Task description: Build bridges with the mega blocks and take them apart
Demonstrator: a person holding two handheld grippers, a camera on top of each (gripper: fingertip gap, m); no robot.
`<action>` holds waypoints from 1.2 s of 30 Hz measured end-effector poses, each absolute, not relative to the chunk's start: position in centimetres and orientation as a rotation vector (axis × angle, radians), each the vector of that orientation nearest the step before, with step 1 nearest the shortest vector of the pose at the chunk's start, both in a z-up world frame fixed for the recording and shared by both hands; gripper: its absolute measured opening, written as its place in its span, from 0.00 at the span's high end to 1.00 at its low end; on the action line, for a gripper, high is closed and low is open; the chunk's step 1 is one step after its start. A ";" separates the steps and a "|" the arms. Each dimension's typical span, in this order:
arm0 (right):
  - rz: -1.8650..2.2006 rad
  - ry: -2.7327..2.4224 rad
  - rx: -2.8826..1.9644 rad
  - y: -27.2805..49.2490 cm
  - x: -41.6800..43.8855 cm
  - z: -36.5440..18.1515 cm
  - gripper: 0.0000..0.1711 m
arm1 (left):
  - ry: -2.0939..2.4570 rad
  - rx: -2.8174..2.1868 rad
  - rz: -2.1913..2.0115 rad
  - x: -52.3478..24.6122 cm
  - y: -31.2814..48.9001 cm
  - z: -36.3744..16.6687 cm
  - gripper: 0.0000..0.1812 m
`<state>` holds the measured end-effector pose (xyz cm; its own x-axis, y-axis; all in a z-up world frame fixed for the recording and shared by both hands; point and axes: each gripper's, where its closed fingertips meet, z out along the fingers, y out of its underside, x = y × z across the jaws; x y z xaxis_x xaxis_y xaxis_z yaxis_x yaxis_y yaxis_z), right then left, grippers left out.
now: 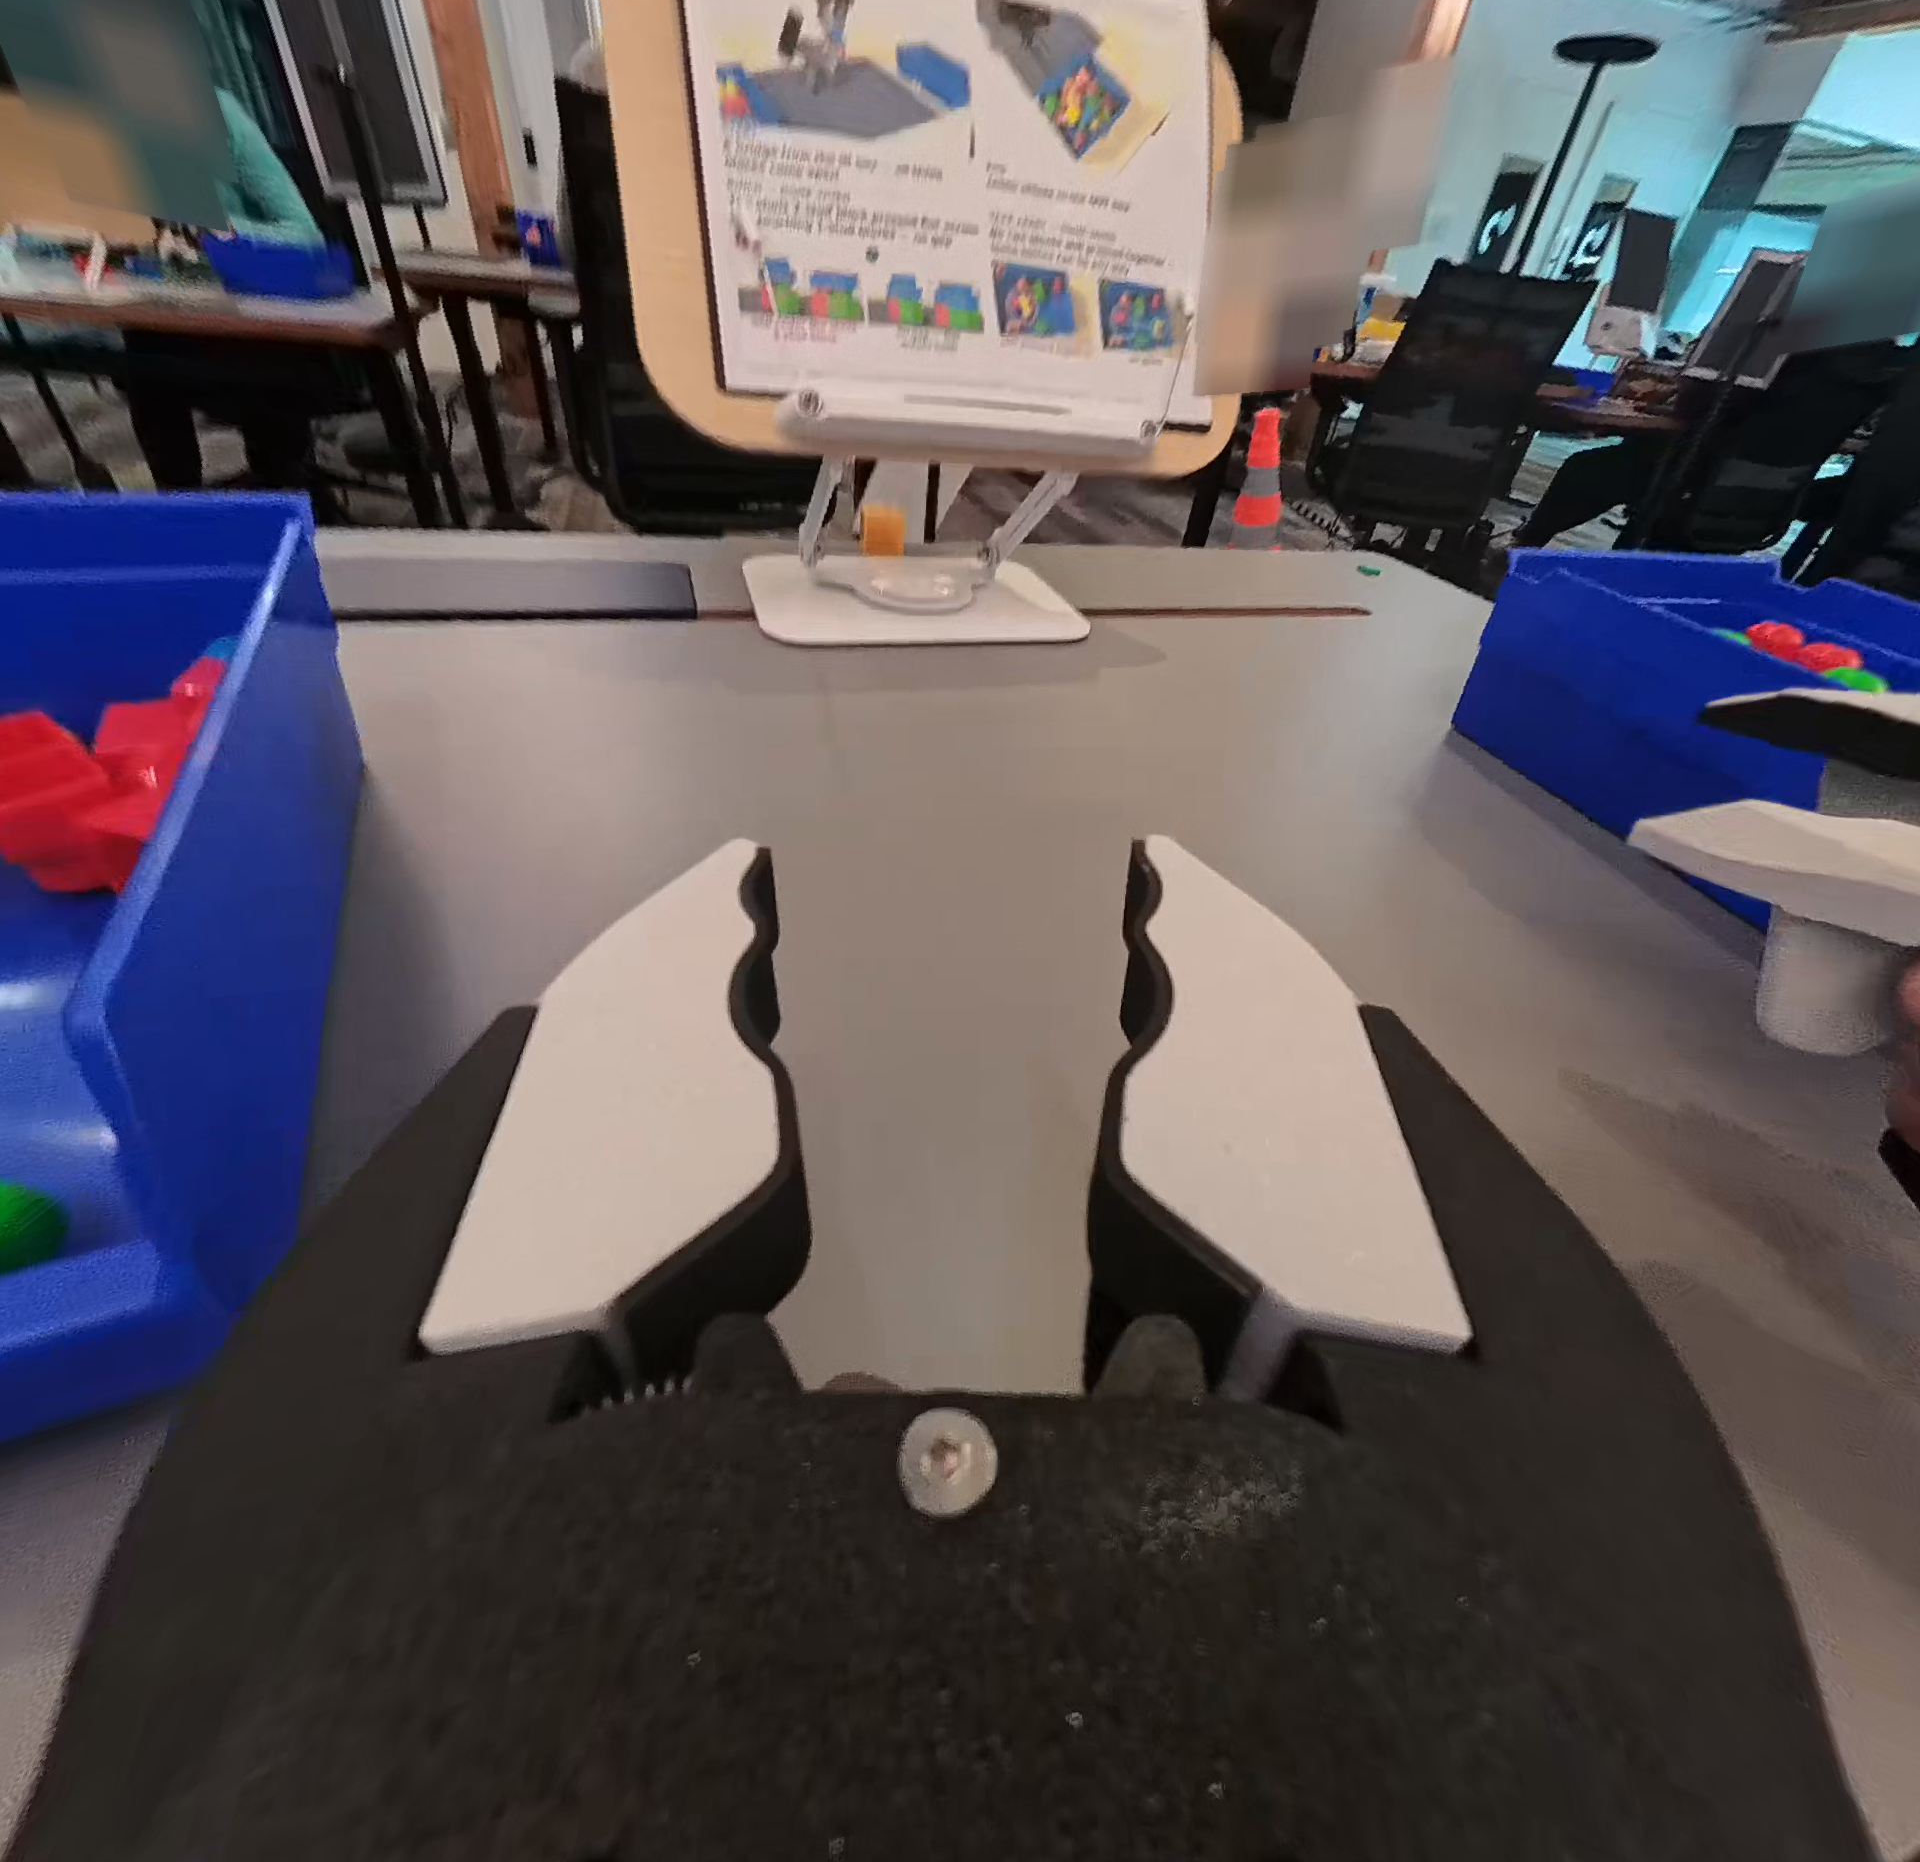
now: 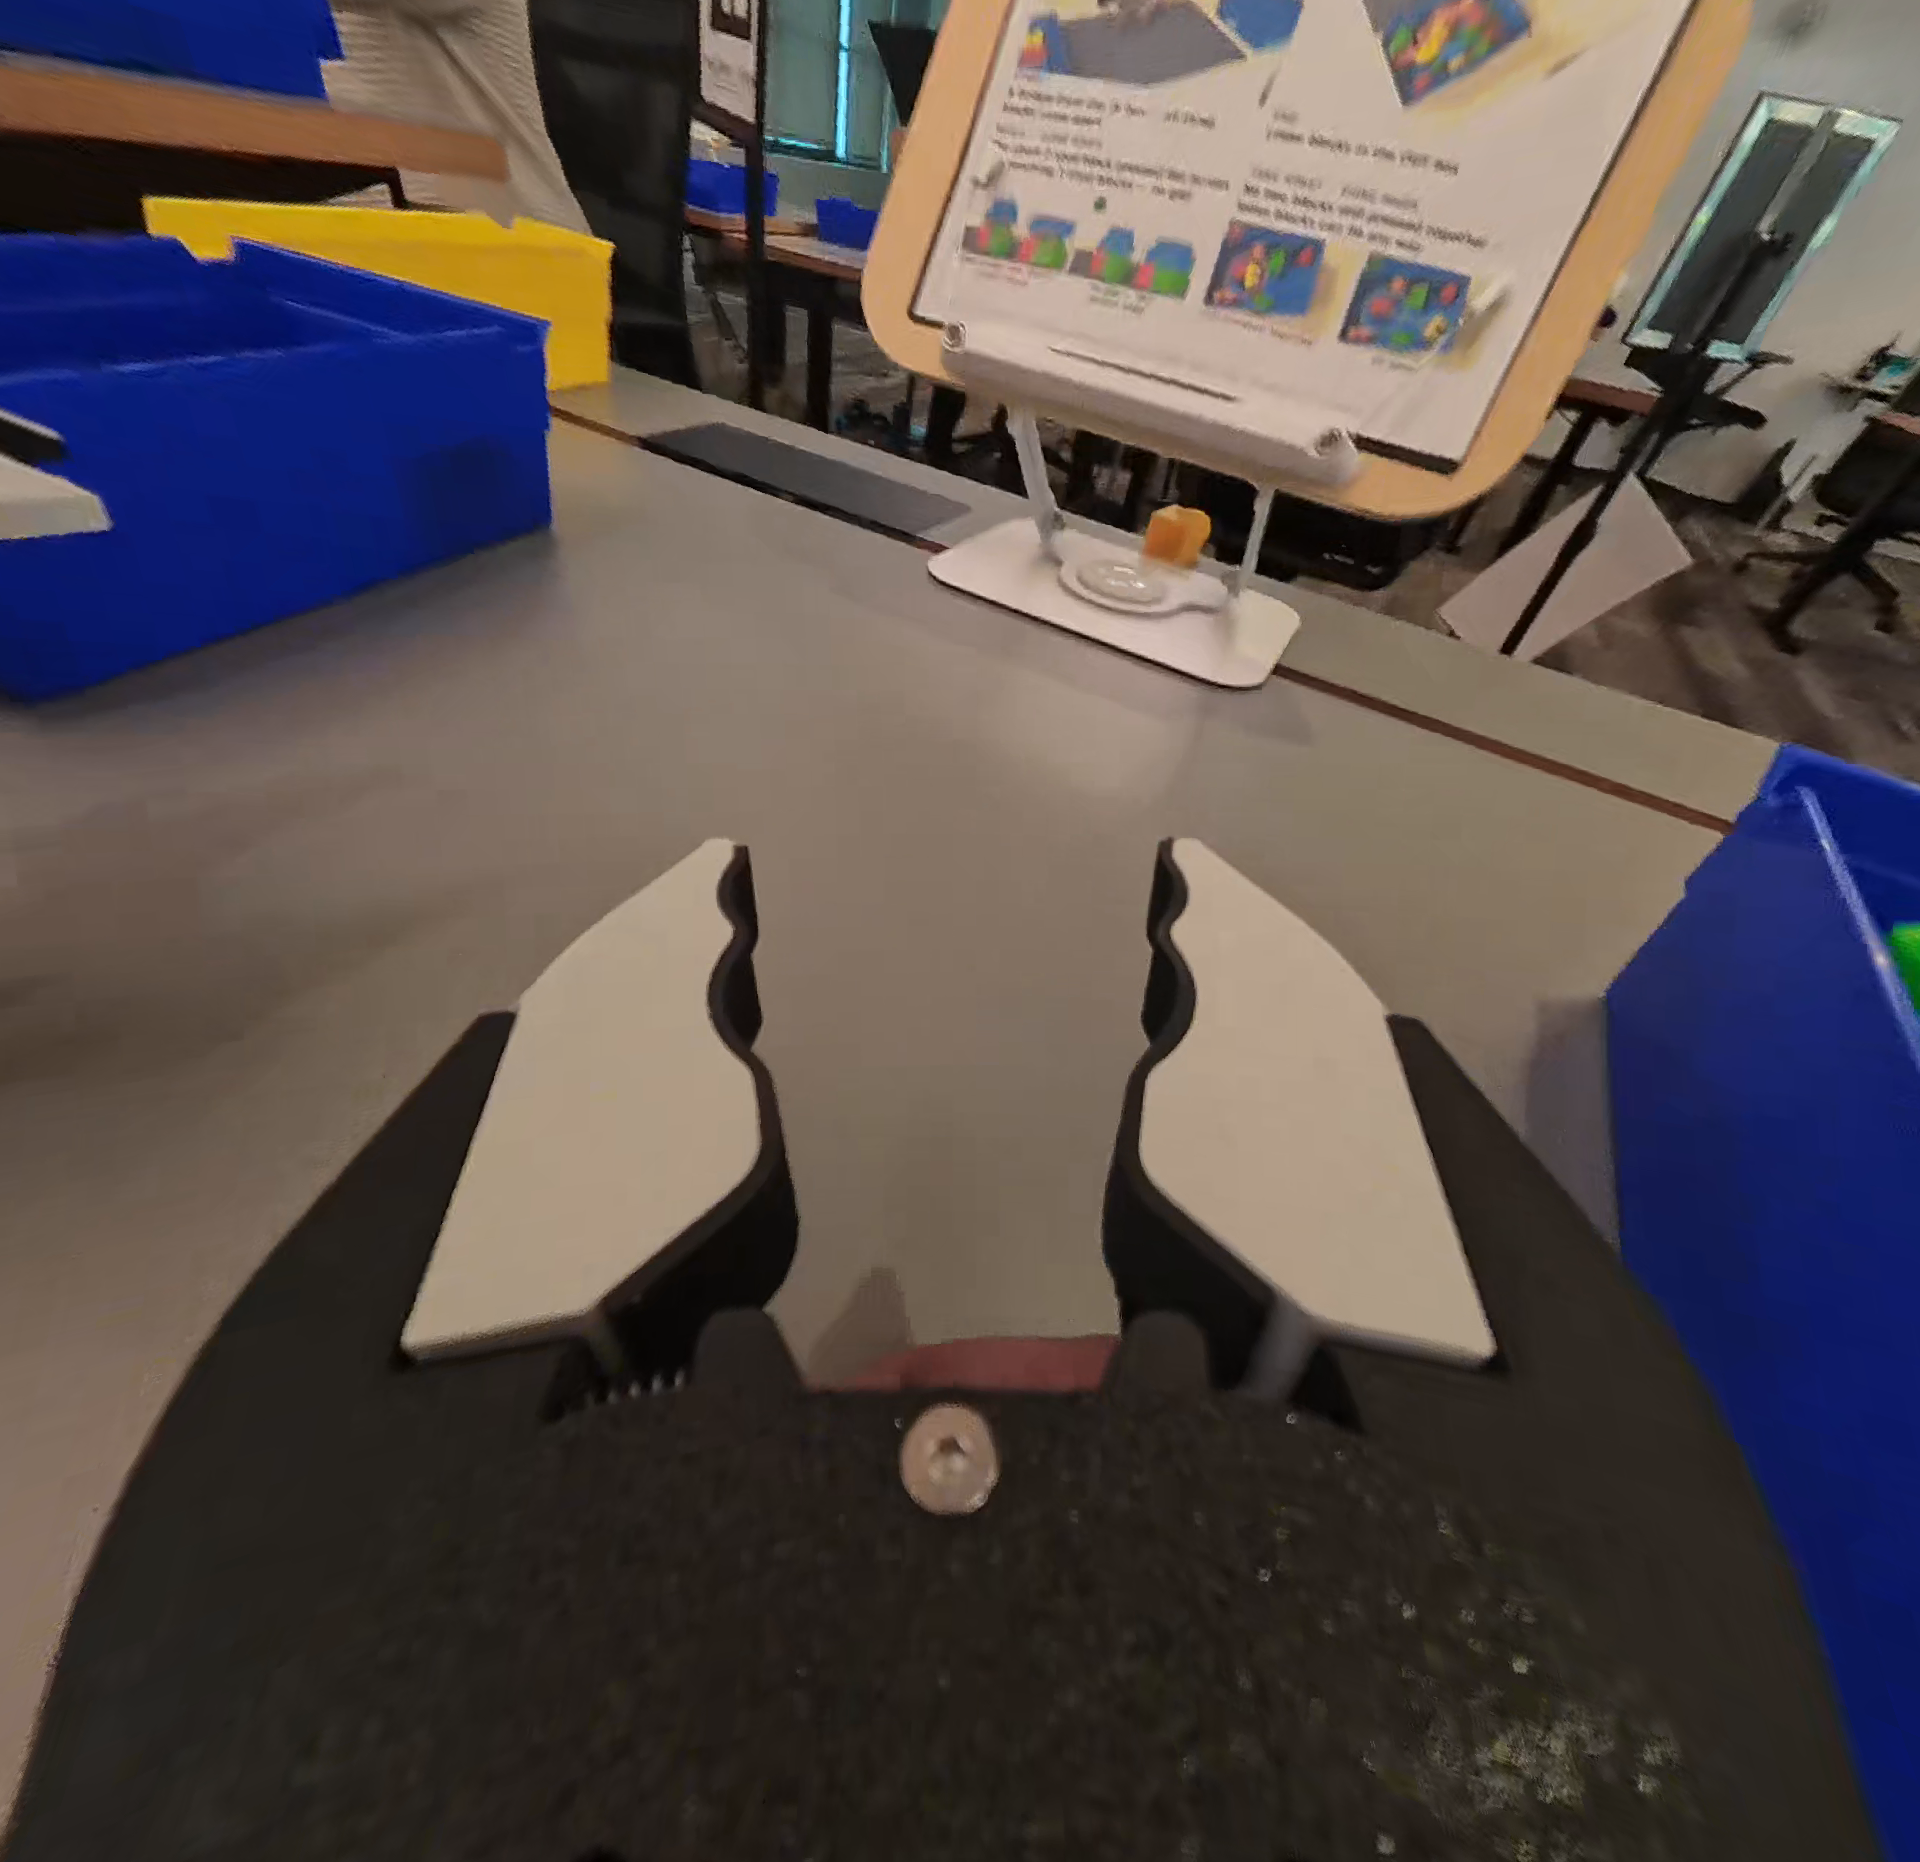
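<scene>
My left gripper (image 1: pixel 948 862) is open and empty above the bare grey table (image 1: pixel 935 752). A blue bin (image 1: pixel 208 877) at its left holds red blocks (image 1: pixel 73 794) and a green block (image 1: pixel 26 1225). A second blue bin (image 1: pixel 1621 690) at the right holds red and green blocks (image 1: pixel 1813 654). My right gripper (image 2: pixel 948 862) is open and empty over the table (image 2: pixel 831 732); it also shows in the left wrist view (image 1: pixel 1808 784) in front of the right bin. The right bin (image 2: pixel 1766 1137) stands close at its right, with a green block (image 2: pixel 1907 965) inside.
An instruction sheet on a wooden board stands on a white stand (image 1: pixel 920 597) at the table's far edge, also in the right wrist view (image 2: pixel 1122 597). The left blue bin (image 2: pixel 260 462) and a yellow bin (image 2: pixel 416 264) show at the left. Chairs and desks stand beyond.
</scene>
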<state>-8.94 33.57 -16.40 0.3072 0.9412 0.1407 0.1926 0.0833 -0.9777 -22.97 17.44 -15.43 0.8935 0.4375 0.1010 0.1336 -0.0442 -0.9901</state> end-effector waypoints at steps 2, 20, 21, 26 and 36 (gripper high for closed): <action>0.845 -1.118 -1.430 33.7 -8.4 -17.0 0.57 | -0.489 -1.654 0.259 -23.0 17.3 -16.6 0.63; 0.857 -1.162 -1.541 33.3 -7.4 -18.8 0.59 | -0.469 -1.659 0.267 -22.1 17.4 -17.4 0.63; 0.852 -1.165 -1.537 33.2 -7.4 -18.8 0.59 | -0.468 -1.658 0.267 -22.1 17.4 -17.4 0.63; 0.821 -1.192 -1.524 32.9 -7.5 -19.1 0.59 | -0.465 -1.663 0.272 -22.1 17.4 -17.4 0.63; 0.828 -1.219 -1.539 32.7 -7.7 -19.7 0.60 | -0.445 -1.686 0.275 -21.9 17.7 -17.7 0.62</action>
